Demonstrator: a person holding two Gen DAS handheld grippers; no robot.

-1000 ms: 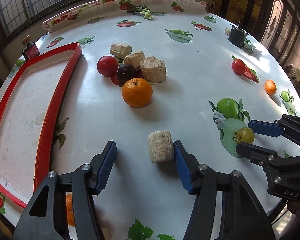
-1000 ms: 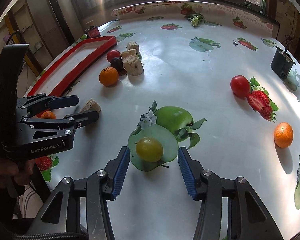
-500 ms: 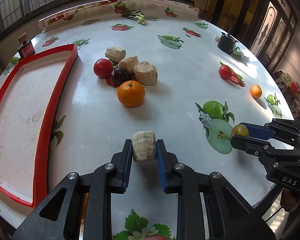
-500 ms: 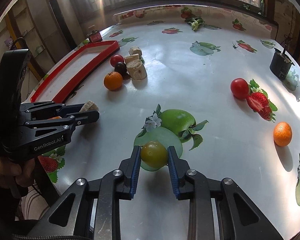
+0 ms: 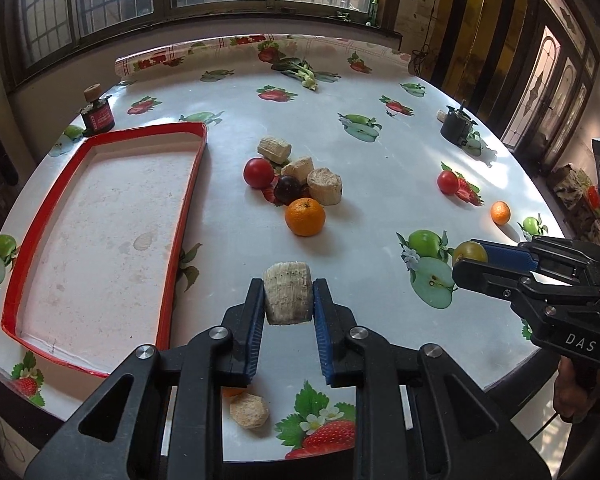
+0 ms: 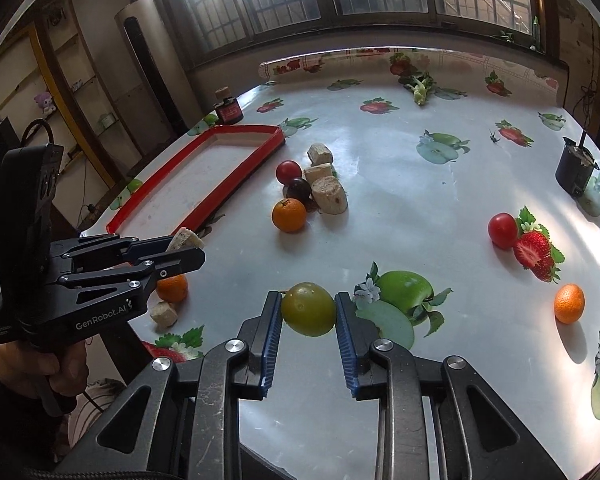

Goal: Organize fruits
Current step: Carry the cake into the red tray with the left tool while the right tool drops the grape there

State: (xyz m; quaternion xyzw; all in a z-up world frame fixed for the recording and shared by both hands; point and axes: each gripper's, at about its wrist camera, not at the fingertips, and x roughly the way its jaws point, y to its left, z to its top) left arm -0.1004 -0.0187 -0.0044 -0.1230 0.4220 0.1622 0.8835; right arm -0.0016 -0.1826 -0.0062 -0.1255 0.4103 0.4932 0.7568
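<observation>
My left gripper [image 5: 288,296] is shut on a pale corn piece [image 5: 287,298] and holds it above the table, right of the red tray [image 5: 100,236]. My right gripper [image 6: 308,310] is shut on a yellow-green tomato [image 6: 308,309], lifted over the printed apple. The left gripper [image 6: 180,250] shows in the right wrist view, the right gripper [image 5: 470,258] in the left wrist view. A cluster sits mid-table: an orange [image 5: 305,216], a red tomato [image 5: 258,173], a dark plum [image 5: 287,188] and three corn pieces [image 5: 325,186].
A red tomato [image 6: 502,230] and a small orange [image 6: 569,303] lie at the right. Another orange [image 6: 173,288] and a corn piece [image 5: 249,410] lie near the front edge. A small jar [image 5: 97,114] and a black cup [image 6: 576,170] stand at the table's sides.
Both grippers closed on their pieces, the left on the corn piece, the right on the yellow-green tomato, and then lifted them off the table.
</observation>
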